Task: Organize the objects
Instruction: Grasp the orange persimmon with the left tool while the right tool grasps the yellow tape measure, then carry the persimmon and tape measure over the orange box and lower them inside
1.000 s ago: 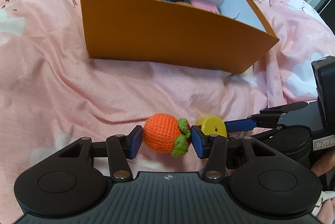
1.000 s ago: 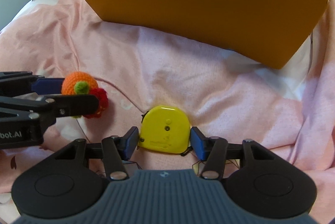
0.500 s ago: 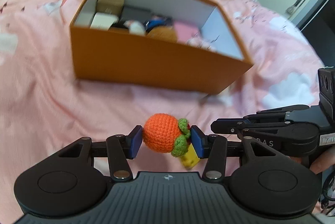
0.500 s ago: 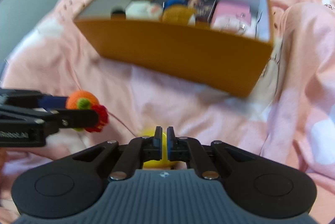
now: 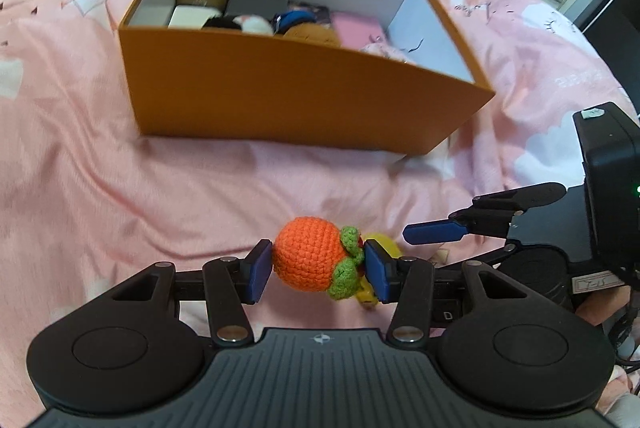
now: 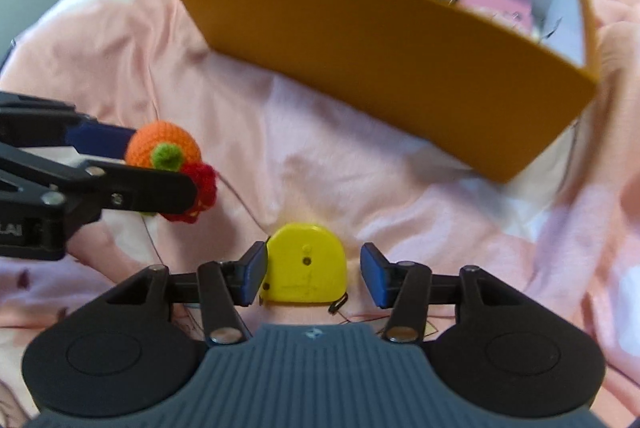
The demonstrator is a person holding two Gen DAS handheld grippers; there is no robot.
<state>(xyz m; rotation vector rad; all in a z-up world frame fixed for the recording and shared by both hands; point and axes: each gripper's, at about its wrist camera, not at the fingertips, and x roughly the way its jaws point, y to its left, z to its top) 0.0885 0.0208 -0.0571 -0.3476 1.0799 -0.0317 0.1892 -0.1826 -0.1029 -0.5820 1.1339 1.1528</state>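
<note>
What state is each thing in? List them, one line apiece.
Left gripper: shut on the crochet orange.
Crochet orange: held off the bedsheet.
Right gripper: jaws opening, a gap on one side of the tape measure.
Tape measure: between the jaws, not clamped.
Box: open, lidless, partly filled.

Black claw (image 5: 318, 270) linkages, blue pads (image 5: 259, 270), silver screws

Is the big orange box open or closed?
Open. The orange box has no lid on top, so you can see little boxes and toys lying inside its white walls.
</note>
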